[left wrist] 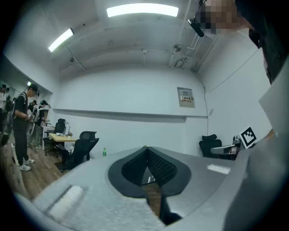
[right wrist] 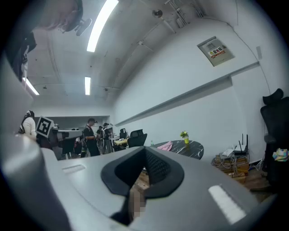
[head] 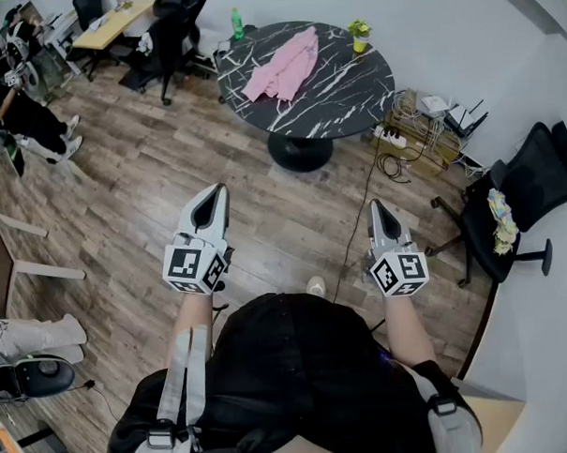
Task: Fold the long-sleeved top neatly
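Note:
A pink long-sleeved top (head: 282,67) lies crumpled on the round black marble table (head: 343,87) at the far side of the room; in the right gripper view the top (right wrist: 165,145) shows small on that table (right wrist: 186,146). Both grippers are held level at waist height, well short of the table. My left gripper (head: 214,192) is shut with nothing in it, its tips (left wrist: 145,148) closed together. At the right, my right gripper (head: 376,207) is likewise shut and empty, tips (right wrist: 145,149) together.
A yellow pot with a plant (head: 359,35) and a green bottle (head: 237,24) stand at the table's rim. Cables and a box of gear (head: 420,130) lie on the wooden floor right of the table. A black office chair (head: 512,206) stands at the right; people and desks are at the far left.

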Motion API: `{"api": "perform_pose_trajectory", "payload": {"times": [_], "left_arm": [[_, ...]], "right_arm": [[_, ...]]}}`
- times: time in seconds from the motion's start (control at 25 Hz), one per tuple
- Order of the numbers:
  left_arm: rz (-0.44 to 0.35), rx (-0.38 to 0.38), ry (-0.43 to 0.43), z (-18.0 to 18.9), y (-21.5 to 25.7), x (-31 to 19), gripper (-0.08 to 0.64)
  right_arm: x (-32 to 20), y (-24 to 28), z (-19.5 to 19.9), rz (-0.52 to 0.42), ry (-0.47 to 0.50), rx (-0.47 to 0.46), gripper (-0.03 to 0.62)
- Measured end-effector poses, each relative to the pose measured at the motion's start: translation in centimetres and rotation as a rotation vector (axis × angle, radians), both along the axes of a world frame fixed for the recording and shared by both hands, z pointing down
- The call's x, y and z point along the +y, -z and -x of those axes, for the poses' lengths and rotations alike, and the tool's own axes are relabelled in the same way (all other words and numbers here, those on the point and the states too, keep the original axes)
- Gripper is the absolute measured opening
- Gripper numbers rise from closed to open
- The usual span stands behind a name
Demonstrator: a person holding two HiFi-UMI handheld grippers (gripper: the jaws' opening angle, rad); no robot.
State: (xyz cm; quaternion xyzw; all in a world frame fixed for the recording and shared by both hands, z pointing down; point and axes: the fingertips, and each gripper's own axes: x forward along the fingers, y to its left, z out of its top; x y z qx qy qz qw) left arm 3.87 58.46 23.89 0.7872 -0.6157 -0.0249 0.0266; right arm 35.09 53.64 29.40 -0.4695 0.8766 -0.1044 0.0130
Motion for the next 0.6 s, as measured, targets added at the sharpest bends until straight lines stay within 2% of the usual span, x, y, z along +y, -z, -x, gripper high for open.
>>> {"api": "perform_pose_trajectory", "payload": {"times": [0.48, 0.6], "left_arm": [[0.030, 0.003, -0.023, -2.2, -0.8, -2.0, 0.006], [0.028, 0.005, -0.028, -2.6, -0.7, -2.6, 0.006]], "right_arm": [[-2.0, -0.5, -1.7, 0.016, 0.002, -0.004, 0.005], [-2.4, -0.1, -1.6, -0.034, 0.006, 0.057, 0.005]]}}
